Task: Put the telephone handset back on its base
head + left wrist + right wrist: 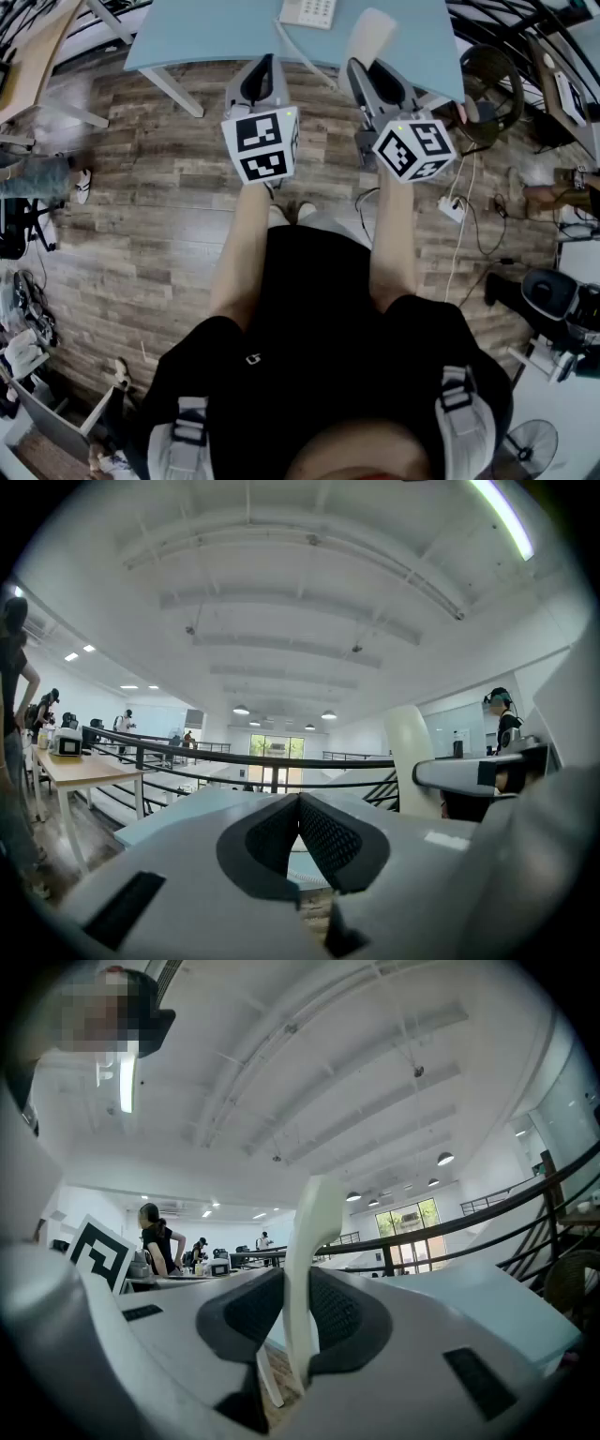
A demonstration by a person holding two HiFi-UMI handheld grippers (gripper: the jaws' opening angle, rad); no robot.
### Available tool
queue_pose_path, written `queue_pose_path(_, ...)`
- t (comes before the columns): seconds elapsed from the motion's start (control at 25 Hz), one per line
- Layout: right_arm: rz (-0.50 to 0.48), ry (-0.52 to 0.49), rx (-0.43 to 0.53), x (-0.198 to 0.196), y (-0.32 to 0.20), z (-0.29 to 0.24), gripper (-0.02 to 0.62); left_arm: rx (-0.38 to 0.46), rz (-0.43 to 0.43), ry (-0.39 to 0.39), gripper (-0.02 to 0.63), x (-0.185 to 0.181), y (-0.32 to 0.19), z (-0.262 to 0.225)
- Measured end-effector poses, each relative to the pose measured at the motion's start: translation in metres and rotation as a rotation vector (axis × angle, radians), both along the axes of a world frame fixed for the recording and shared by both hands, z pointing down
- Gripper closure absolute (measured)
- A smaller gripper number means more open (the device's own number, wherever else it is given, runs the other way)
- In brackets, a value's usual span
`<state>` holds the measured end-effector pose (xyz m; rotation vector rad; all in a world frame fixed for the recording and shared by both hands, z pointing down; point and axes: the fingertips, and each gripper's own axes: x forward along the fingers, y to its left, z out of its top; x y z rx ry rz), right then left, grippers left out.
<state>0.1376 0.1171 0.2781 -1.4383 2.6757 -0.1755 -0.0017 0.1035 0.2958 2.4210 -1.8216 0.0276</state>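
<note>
**Handset gripped, base still ahead**

My right claw [296, 1277] is clamped on the handset [314, 1213], which stands upright between the pads. My left claw [300, 799] is closed on nothing. Both sit at the near edge of the table [187, 37], and the base [307, 11] lies well beyond them on the tabletop.

I judge the slim, smooth handset could twist or slide in the pads when I tip it flat, because the grip is on a narrow part. A white cord [302, 49] runs off the table edge between the claws. It could snag a claw or drag the base askew.

Further right, a chair [492, 80] and floor cables [469, 216] lie clear of my path.
</note>
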Motion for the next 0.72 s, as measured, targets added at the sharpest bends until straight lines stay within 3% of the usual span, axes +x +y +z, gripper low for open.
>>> queue_pose_path(0.72, -0.058, -0.086, -0.136, 0.041, -0.041, 0.022, 0.518, 0.021, -0.061, -0.003, 0.606, 0.030, -0.021, 0.000)
